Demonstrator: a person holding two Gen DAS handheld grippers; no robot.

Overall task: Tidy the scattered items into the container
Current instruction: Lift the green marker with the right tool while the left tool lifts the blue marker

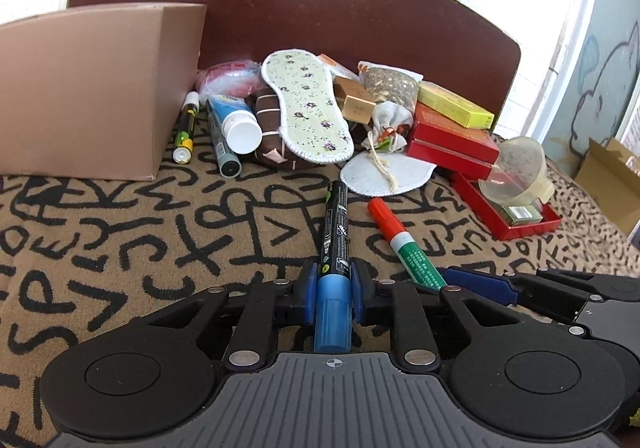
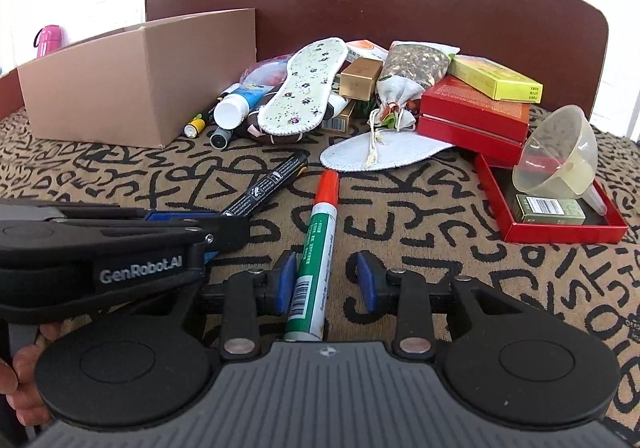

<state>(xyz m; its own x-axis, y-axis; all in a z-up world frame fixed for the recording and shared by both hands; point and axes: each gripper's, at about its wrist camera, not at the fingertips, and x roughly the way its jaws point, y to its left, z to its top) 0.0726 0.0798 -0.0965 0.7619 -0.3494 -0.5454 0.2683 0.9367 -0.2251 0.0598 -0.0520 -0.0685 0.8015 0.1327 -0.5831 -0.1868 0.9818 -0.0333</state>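
My left gripper (image 1: 332, 280) is shut on a black marker with a blue cap (image 1: 335, 228), which points away over the patterned cloth. In the right wrist view the same gripper (image 2: 224, 220) reaches in from the left with the black marker (image 2: 268, 184) sticking out of it. A green marker with a red cap (image 2: 316, 248) lies on the cloth between the pads of my right gripper (image 2: 327, 280). It sits against the left pad, with a gap to the right one. The open cardboard box (image 1: 88, 88) (image 2: 120, 88) stands at the back left.
A pile lies along the brown backboard (image 1: 320, 8): a floral insole (image 1: 308, 108), a white-capped tube (image 1: 236, 124), a cloth pouch, red boxes (image 1: 452, 140) and a yellow box. A clear funnel (image 2: 560, 156) sits in a red tray (image 2: 560, 232) at the right.
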